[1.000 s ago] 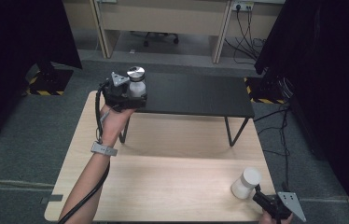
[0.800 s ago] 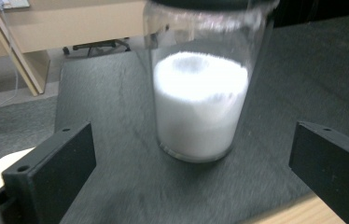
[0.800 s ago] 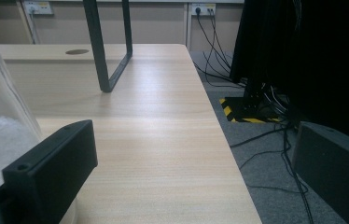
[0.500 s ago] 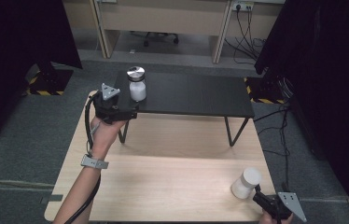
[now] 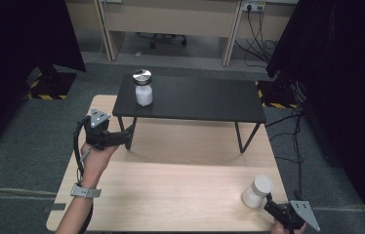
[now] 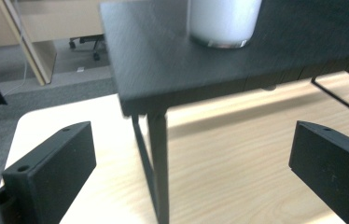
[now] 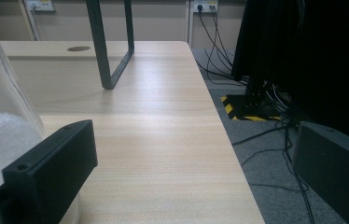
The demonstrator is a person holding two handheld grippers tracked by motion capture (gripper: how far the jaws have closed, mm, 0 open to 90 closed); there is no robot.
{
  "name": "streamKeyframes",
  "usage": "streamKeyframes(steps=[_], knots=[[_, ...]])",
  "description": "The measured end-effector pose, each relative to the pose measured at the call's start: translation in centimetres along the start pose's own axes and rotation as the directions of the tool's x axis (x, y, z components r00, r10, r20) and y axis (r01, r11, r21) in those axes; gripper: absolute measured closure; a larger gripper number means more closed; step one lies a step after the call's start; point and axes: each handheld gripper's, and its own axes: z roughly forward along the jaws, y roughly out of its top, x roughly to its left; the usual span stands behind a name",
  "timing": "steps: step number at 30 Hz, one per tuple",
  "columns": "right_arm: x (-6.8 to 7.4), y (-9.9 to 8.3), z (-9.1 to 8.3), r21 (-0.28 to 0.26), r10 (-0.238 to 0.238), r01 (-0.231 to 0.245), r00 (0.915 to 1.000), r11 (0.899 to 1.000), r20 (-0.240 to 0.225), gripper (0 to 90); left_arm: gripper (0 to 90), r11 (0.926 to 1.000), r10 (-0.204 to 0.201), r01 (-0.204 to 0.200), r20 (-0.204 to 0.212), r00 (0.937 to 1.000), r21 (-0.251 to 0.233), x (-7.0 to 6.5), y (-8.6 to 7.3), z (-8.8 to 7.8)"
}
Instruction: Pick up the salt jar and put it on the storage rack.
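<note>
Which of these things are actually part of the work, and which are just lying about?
In use:
- white jar with a silver lid on the black low table
- white jar without a lid on the light wooden table
- left gripper, open
- right gripper, open

Just about:
- office chair base
- cables

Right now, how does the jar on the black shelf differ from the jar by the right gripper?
The jar on the black shelf stands raised on the shelf's left end; the jar by the right gripper stands on the wooden table near its right front corner. The shelf jar carries a shiny metal lid; the other's top looks plain white. The shelf jar stands apart from the open left gripper; the other stands just beside the right gripper. Both are upright, whitish.
</note>
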Motion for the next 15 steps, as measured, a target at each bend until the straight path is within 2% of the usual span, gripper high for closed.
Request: streamKeyframes(steps=[1,4,5,8,13,15], knots=[[0.0,0.0,0.0,0.0,0.0,0.0,1.0,1.0,0.0,0.2,0.0,1.0,0.0,0.0,0.0,1.0,0.0,0.0,0.0,0.0],[0.0,0.0,0.0,0.001,-0.001,0.001,1.0,1.0,0.0,0.2,0.0,0.9999,0.001,0.0,-0.01,1.0,0.011,0.2,-1.5,-0.4],[0.0,0.0,0.0,0.002,-0.002,0.002,1.0,1.0,0.0,0.2,0.0,0.9999,0.001,0.0,-0.01,1.0,0.011,0.2,-1.5,-0.4],[0.0,0.1,0.0,0.004,-0.007,0.007,1.0,1.0,-0.001,0.3,0.0,0.9998,0.001,0.0,-0.016,0.9999,0.022,0.3,-2.9,-0.6],[0.0,0.0,0.0,0.001,-0.009,0.009,1.0,1.0,-0.001,0.2,0.0,0.9989,-0.017,0.017,-0.018,0.9997,0.044,0.5,-4.9,-0.6],[0.0,0.0,0.0,0.001,-0.01,0.01,0.9999,1.0,-0.002,0.2,0.0,0.998,-0.03,0.031,-0.02,0.9993,0.054,0.7,-6.1,-0.7]])
